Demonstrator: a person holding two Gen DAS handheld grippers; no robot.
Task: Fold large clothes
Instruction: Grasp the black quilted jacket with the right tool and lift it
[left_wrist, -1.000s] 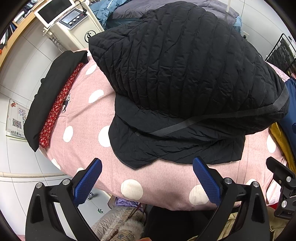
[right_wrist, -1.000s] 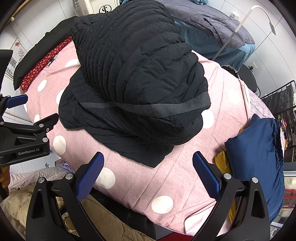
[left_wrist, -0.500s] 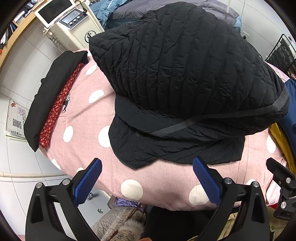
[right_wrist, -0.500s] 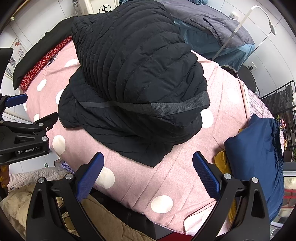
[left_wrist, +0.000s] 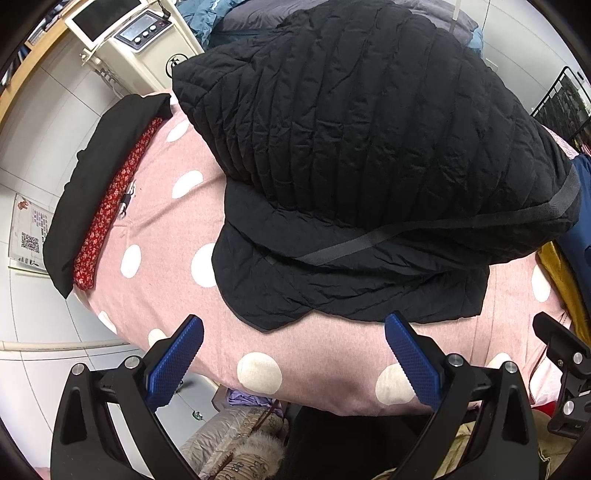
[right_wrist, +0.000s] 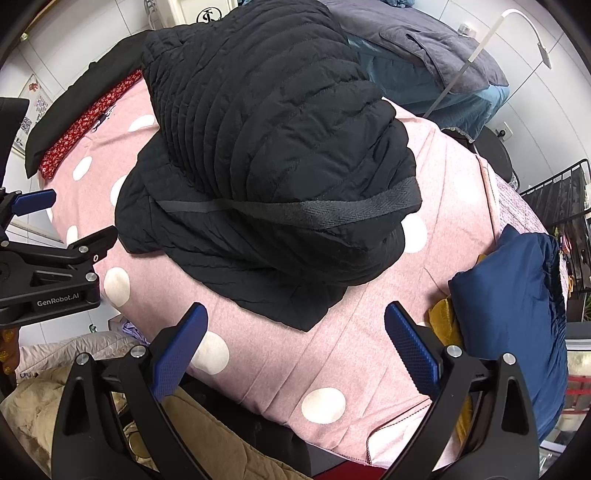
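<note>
A black quilted jacket (left_wrist: 369, 147) (right_wrist: 273, 155) lies folded in a thick bundle on the pink polka-dot sheet (left_wrist: 162, 258) (right_wrist: 369, 332) of the table. Its hem band runs across the near side, and a lower layer sticks out toward me. My left gripper (left_wrist: 293, 358) hovers open over the sheet's near edge, just short of the jacket, with nothing between its blue pads. My right gripper (right_wrist: 295, 354) is open too, over the near right corner of the jacket. The left gripper's body (right_wrist: 48, 273) shows at the left of the right wrist view.
A folded black and red-patterned garment (left_wrist: 99, 206) lies at the sheet's far left edge. A folded navy garment (right_wrist: 513, 302) over a yellow one (right_wrist: 441, 314) sits at the right. A cream machine (left_wrist: 144, 48) and a bed with grey bedding (right_wrist: 436, 48) stand behind. Beige padded clothing (right_wrist: 55, 398) lies below.
</note>
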